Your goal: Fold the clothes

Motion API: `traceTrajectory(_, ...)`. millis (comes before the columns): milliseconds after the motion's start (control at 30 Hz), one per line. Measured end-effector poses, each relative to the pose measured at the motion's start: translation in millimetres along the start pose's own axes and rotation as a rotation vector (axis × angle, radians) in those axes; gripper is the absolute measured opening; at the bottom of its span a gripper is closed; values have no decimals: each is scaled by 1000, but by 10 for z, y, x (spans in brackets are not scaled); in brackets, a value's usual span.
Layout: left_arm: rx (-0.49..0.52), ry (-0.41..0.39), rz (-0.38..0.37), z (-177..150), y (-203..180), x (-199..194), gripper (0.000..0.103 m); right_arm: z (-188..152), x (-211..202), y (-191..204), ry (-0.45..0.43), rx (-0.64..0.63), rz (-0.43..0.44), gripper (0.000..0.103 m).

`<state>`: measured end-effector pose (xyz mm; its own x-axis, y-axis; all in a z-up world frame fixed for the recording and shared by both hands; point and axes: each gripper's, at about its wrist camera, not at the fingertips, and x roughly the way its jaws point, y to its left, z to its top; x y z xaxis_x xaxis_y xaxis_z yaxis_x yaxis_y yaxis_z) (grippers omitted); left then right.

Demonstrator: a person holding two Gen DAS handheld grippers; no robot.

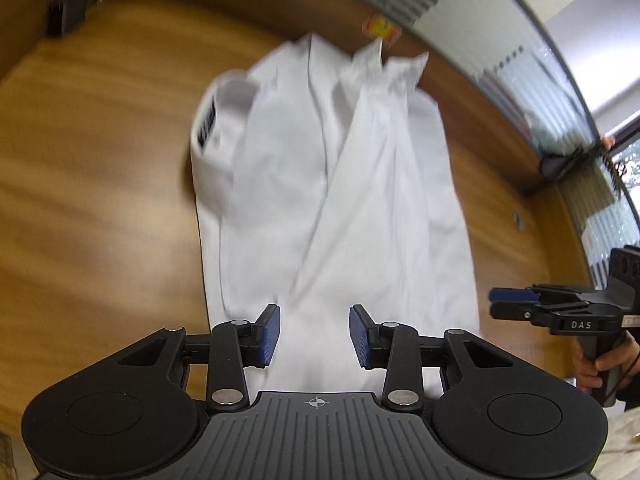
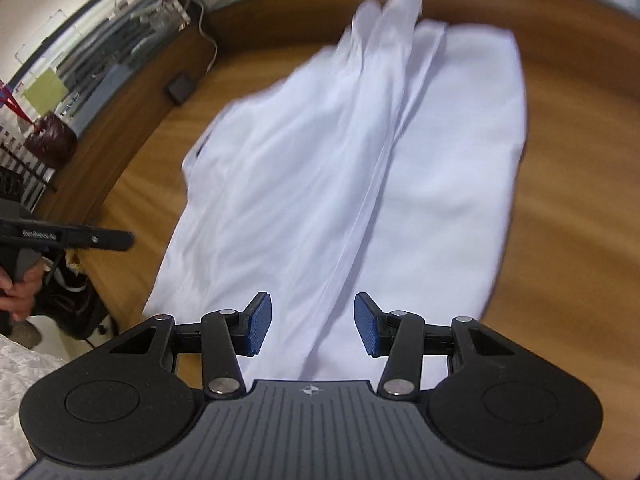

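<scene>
Nearest my lens in both views are the blue pads, nothing between them: left gripper (image 1: 314, 336) is partly open with a clear gap, and right gripper (image 2: 313, 324) is about the same, maybe slightly wider; neither holds anything. Both hang over the near hem of the white shirt (image 1: 340, 200), which lies on the wooden table (image 1: 100, 200), partly folded lengthwise, with side panels turned in and a long crease running from 6 toward 12 in the right view. The collar with a dark label sits at 10 in the left view. The far end bunches into a peak at 12, close to a small orange thing (image 1: 382, 28) at the table's back edge. Frames are motion-blurred, so I can't judge height over the cloth. Risks, as I read it: if the pads close on only the top layer at the hem, the turned-in panels could slide apart when lifted; uneven grips between the two sides would skew the fold; carrying the hem toward 12 could snag the bunched end or knock the orange thing. At 3 in the left view I see the other gripper side-on, a hand (image 1: 596, 364) on its handle. Count: one shirt, two grippers, one table, one orange thing, one black box (image 2: 182, 87) at 10 in the right view, plus a dark bag (image 2: 50, 138) off the table.
</scene>
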<state>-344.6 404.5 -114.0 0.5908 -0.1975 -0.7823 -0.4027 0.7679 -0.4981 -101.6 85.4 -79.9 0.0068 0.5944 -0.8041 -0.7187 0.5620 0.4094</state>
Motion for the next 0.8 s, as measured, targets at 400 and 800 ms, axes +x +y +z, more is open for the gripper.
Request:
traceTrajectory(400,51,6,43,-92,27,343,40,-175,552,-90,32,134,32,47)
traceTrajectory(800,74,-45,-44,-205,-68,40,2,-160,264,67,1,36,135,2)
